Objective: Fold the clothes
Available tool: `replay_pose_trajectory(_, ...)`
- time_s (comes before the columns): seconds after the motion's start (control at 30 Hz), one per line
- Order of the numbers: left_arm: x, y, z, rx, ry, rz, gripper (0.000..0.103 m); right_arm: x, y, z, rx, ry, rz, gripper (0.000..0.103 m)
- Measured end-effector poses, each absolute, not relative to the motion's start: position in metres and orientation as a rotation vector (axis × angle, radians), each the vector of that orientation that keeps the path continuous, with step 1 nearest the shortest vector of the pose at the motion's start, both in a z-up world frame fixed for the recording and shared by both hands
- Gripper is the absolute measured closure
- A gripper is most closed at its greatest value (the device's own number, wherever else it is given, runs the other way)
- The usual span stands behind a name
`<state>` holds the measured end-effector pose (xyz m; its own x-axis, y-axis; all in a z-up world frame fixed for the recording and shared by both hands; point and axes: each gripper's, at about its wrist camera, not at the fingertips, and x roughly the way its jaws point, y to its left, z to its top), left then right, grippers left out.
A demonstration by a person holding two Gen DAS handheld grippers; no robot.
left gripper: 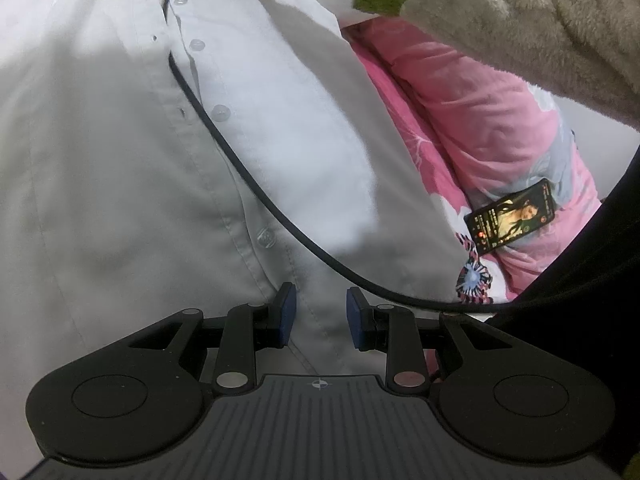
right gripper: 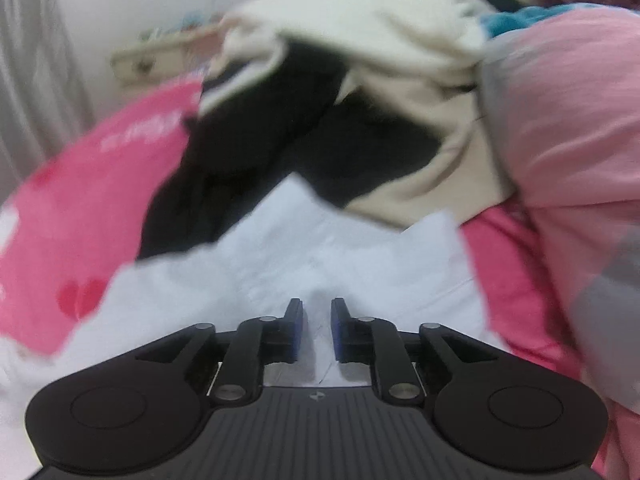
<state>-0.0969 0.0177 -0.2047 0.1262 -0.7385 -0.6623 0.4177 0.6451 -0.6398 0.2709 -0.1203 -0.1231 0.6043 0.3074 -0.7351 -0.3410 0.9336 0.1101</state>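
1. A cable [left gripper: 240, 168] lies across the button-up shirt [left gripper: 120, 184].
2. A phone [left gripper: 510, 216] rests on the quilt [left gripper: 480, 120], right of the shirt.
3. Trousers [right gripper: 256, 152] lie behind the shirt, overlapping a fleece garment [right gripper: 360, 28].

Left wrist view: 1 white shirt [left gripper: 168, 184] w/ 4 buttons [left gripper: 221, 113] visible, 1 black cable [left gripper: 256, 184], 1 phone [left gripper: 512, 216], 1 fluffy cream sleeve [left gripper: 532, 20], 1 pink quilt [left gripper: 480, 120]

Right wrist view, blurry: 1 white garment [right gripper: 304, 256], 1 black garment [right gripper: 280, 148], 1 cream garment [right gripper: 380, 36], 1 teal item [right gripper: 516, 20]

Grippers: 2, one per view
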Motion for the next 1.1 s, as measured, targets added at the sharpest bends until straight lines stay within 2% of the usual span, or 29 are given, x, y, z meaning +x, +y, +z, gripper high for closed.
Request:
replay_pose_trajectory(0.23, -0.096, 0.018, -0.205, -0.332, 1.171, -0.871, 0.076, 0.274, -0.141, -0.112, 0.013, 0.82, 0.371, 0.084)
replay_pose_trajectory(0.33, -0.097, 0.018, -0.204, -0.334, 1.171, -0.866, 0.076, 0.27, -0.14, -0.115, -0.035, 0.831, 0.389, 0.072)
replay_pose_trajectory(0.43, -0.098, 0.018, -0.203, -0.335, 1.173, -0.862, 0.076, 0.263, -0.131, -0.123, -0.134, 0.852, 0.409, 0.064)
replay_pose_trajectory(0.53, -0.098, 0.017, -0.203, -0.331, 1.174, -0.863, 0.076, 0.265, -0.126, -0.137, -0.192, 0.878, 0.387, 0.064)
replay_pose_trajectory(0.8, -0.099, 0.016, -0.198, -0.317, 1.164, -0.862, 0.076, 0.292, -0.158, -0.158, 0.13, 0.951, 0.348, 0.065)
replay_pose_trajectory(0.97, -0.102, 0.017, -0.197, -0.313, 1.15, -0.858, 0.076, 0.278, -0.184, -0.134, 0.282, 0.886, 0.383, 0.064)
replay_pose_trajectory(1.1, -0.105, 0.017, -0.195, -0.301, 1.129, -0.86, 0.076, 0.248, -0.214, -0.087, 0.355, 0.802, 0.565, 0.063)
